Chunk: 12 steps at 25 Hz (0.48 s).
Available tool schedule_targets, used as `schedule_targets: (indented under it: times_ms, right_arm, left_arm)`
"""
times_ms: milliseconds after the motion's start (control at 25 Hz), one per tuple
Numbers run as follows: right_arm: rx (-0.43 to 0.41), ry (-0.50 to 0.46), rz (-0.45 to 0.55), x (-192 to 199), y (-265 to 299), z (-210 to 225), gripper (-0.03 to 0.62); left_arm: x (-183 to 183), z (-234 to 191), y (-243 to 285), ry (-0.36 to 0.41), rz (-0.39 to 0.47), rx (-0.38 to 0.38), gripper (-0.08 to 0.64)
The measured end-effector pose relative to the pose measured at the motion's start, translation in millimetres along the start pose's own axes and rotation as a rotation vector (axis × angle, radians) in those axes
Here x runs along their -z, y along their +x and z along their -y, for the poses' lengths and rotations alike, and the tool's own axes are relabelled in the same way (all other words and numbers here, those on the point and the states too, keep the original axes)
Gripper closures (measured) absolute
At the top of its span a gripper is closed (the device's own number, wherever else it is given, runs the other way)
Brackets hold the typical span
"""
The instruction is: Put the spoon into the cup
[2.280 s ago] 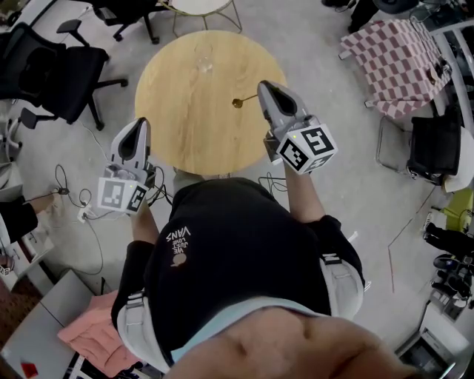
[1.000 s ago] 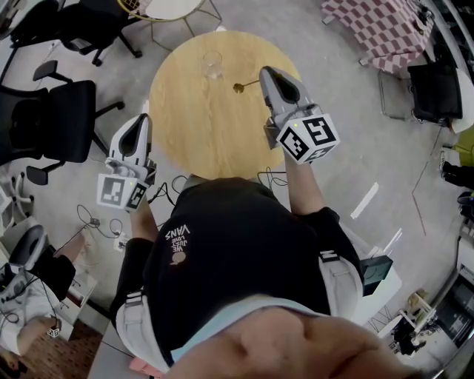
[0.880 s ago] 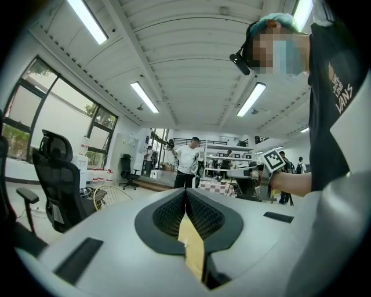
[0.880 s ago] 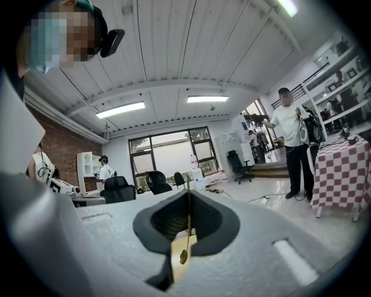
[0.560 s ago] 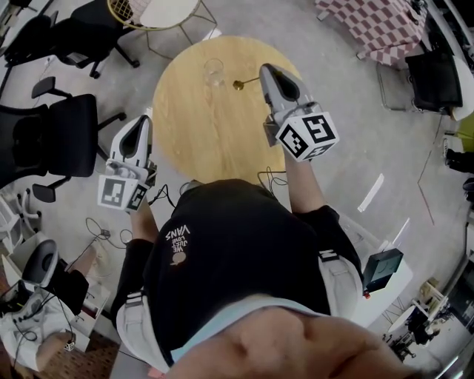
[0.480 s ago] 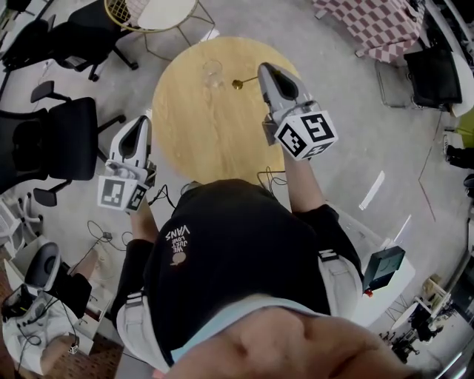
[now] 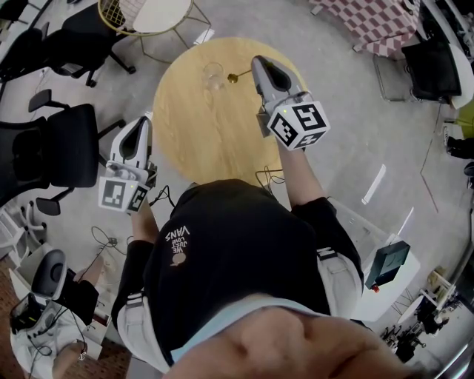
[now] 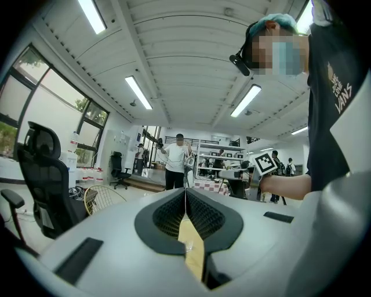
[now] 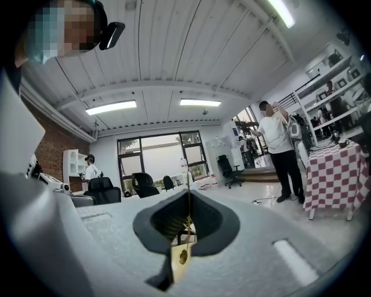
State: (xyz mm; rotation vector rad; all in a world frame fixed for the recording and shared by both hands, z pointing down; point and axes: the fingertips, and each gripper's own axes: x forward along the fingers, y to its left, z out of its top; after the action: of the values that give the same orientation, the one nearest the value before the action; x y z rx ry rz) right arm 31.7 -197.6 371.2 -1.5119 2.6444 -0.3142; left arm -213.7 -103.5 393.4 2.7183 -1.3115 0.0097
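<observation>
A clear glass cup (image 7: pixel 213 75) stands at the far side of the round wooden table (image 7: pixel 200 126). A gold spoon (image 7: pixel 234 76) sticks out toward it from my right gripper (image 7: pixel 257 65), which is shut on the handle. The spoon's bowl hovers just right of the cup's rim. In the right gripper view the spoon (image 9: pixel 184 253) shows in the slit between the closed jaws of the right gripper (image 9: pixel 188 194). My left gripper (image 7: pixel 139 123) hangs off the table's left edge, shut and holding nothing. The left gripper (image 8: pixel 186 194) shows closed jaws in its own view too.
Black office chairs (image 7: pixel 55 148) stand left of the table. A wire-frame side table (image 7: pixel 144 15) is beyond it, and cables (image 7: pixel 111 240) lie on the floor. A checkered cloth (image 7: pixel 385 22) is at the far right. A person in white (image 9: pixel 281 151) stands across the room.
My right gripper has carried the spoon forward and left, so its bowl is now closer to the cup. The left gripper has stayed where it was.
</observation>
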Motion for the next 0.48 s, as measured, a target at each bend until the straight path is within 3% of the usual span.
schedule_targets:
  times_ms: [480]
  right_arm:
    - [0.013,0.015,-0.048,35,46,-4,0.595]
  left_arm:
    - [8,-36,-22,-0.007,-0.010,-0.055,0.563]
